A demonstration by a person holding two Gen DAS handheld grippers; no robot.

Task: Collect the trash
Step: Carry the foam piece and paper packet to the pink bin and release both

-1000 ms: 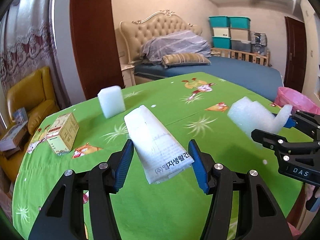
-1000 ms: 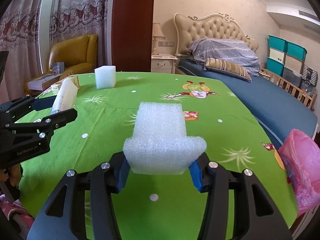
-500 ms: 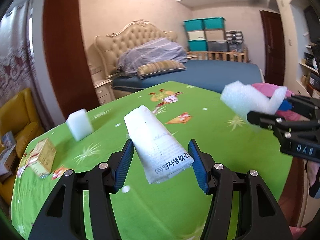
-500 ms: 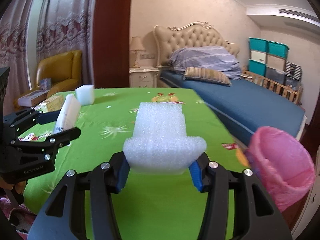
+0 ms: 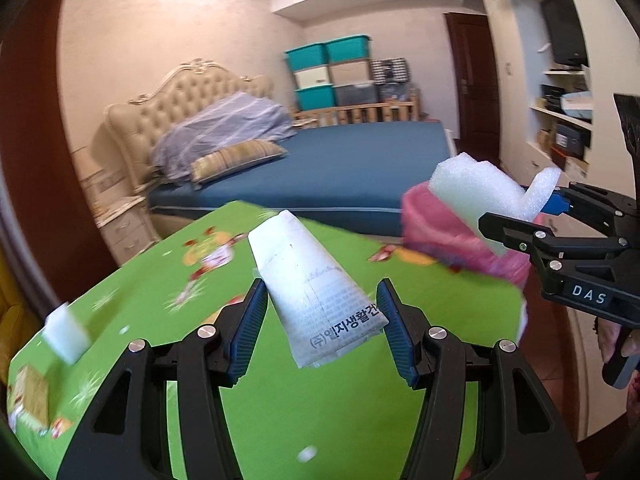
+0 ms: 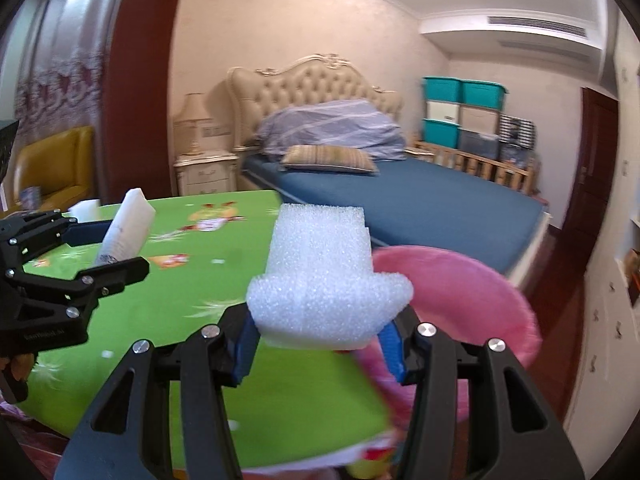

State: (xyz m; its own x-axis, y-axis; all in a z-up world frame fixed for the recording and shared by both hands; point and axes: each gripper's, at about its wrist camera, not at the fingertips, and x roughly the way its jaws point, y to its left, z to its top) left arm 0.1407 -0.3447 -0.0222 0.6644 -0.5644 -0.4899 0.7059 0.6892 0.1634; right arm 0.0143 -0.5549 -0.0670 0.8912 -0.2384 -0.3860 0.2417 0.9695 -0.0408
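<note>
1. Trash is in both grips: the left hand-held gripper (image 5: 322, 320) is clamped on a white printed paper packet (image 5: 316, 288), and the right hand-held gripper (image 6: 322, 336) is clamped on a white foam piece (image 6: 320, 276). Neither item touches the tabletop (image 5: 280, 400).
2. Destination, as I judge it, is the pink bin (image 6: 460, 280), which sits off the tabletop's edge at the centre right of the right wrist view, just behind the foam.
3. Foam goes first, being nearest. Bring it fully over the pink opening before spreading the jaws; foam this light will probably drift or bounce off the rim if let go from the edge.
4. Keep the packet off to the side meanwhile. In the left wrist view the right hand-held gripper sits at the right edge, near the left one, so the two should approach the bin in turn and not together.
5. Point the packet downward over the bin so that it slides out cleanly when released.
6. Blur in both views suggests fast travel; slow down on nearing the rim.
7. Left for later on the tabletop at the lower left of the left wrist view: a white block (image 5: 66, 336) and a small carton (image 5: 28, 396).
</note>
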